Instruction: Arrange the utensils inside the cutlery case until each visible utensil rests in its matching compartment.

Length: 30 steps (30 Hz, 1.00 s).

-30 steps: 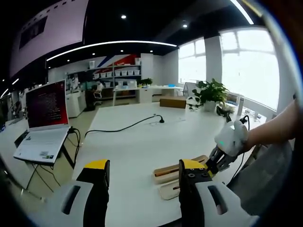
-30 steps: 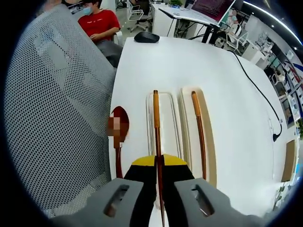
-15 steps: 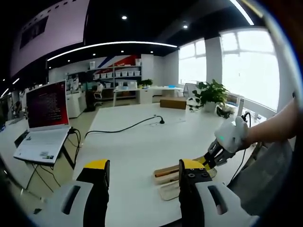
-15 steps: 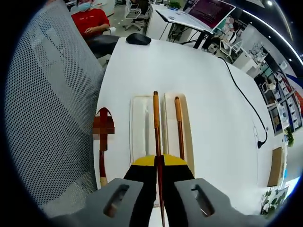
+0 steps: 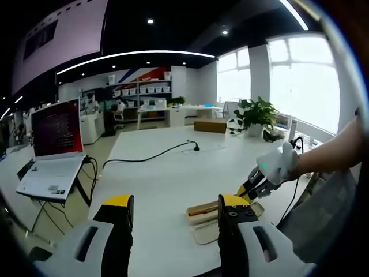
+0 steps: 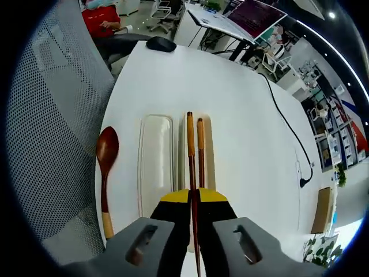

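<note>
Right gripper view, left to right: mesh chair back [image 6: 52, 127] at left edge. Wooden spoon [image 6: 106, 173] flat on white tabletop [image 6: 242, 115], bowl far, handle near, just left of the cutlery case [image 6: 154, 167] and outside it. Case with two long compartments: left one bare, right one holding a chopstick [image 6: 200, 151] lengthwise. Right tool [image 6: 194, 202] above near end of case, yellow-tipped jaws closed on second chopstick [image 6: 189, 147], which points far, over the case's right compartment, just left of the resting one; contact with case not determinable. Black cable [image 6: 285, 124] across tabletop at right. Dark mouse [image 6: 161, 44] at far edge.

Left gripper view, left to right: open laptop [image 5: 55, 147] on stand at left. Left tool [image 5: 176, 209] low over tabletop [image 5: 155, 179], jaws spread wide, nothing between. Case [image 5: 203, 222] partly behind right jaw. Right tool [image 5: 252, 186] entering from right, held in a hand. Potted plant [image 5: 257, 113] far right.
</note>
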### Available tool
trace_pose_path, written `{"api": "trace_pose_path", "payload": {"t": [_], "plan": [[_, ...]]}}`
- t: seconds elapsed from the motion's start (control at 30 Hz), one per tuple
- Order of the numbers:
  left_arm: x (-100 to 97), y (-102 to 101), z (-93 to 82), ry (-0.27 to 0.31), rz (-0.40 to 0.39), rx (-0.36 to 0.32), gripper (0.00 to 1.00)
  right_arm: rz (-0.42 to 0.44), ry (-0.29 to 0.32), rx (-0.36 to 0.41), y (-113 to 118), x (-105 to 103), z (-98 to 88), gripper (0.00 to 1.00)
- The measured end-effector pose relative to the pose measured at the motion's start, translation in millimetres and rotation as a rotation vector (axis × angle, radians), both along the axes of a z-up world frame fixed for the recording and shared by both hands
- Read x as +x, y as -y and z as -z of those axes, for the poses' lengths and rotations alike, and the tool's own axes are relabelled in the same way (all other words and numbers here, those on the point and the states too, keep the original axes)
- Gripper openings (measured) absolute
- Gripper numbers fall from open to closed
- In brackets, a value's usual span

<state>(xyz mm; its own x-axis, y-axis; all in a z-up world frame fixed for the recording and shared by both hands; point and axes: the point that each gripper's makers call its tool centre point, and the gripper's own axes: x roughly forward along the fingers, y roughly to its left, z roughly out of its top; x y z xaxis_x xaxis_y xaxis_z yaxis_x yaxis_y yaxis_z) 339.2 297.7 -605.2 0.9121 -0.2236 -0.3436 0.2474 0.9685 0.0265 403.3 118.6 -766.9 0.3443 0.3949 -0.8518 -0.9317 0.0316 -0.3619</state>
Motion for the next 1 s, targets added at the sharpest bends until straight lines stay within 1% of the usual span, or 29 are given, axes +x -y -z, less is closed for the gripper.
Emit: {"api": "trace_pose_path", "payload": {"t": [0.07, 0.17, 0.27, 0.3, 0.47, 0.57, 0.83, 1.0], "plan": [[0.0, 0, -0.4, 0.002, 0.000, 0.001, 0.60, -0.004, 0.002, 0.004, -2, 2, 1.4, 0.00], [0.1, -1, -0.8, 0.003, -0.001, -0.001, 0.60, 0.014, 0.000, 0.006, -4, 6, 4.3, 0.00], [0.3, -1, -1.3, 0.006, -0.004, -0.002, 0.60, 0.027, -0.013, -0.002, -3, 7, 8.4, 0.00], [0.3, -1, -1.0, 0.005, -0.003, -0.002, 0.60, 0.022, -0.001, 0.002, -3, 8, 8.4, 0.00], [0.1, 0, -0.6, 0.002, 0.001, -0.002, 0.60, 0.018, 0.006, -0.002, -5, 12, 12.3, 0.00], [0.2, 0, -0.2, 0.000, 0.001, -0.004, 0.60, 0.011, -0.002, -0.006, -6, 12, 16.1, 0.00], [0.3, 0, 0.4, -0.003, 0.000, -0.006, 0.60, 0.000, -0.010, -0.004, -12, 14, 19.3, 0.00], [0.3, 0, 1.2, -0.007, 0.002, -0.005, 0.60, -0.014, -0.026, -0.015, -16, 15, 26.0, 0.00]]}}
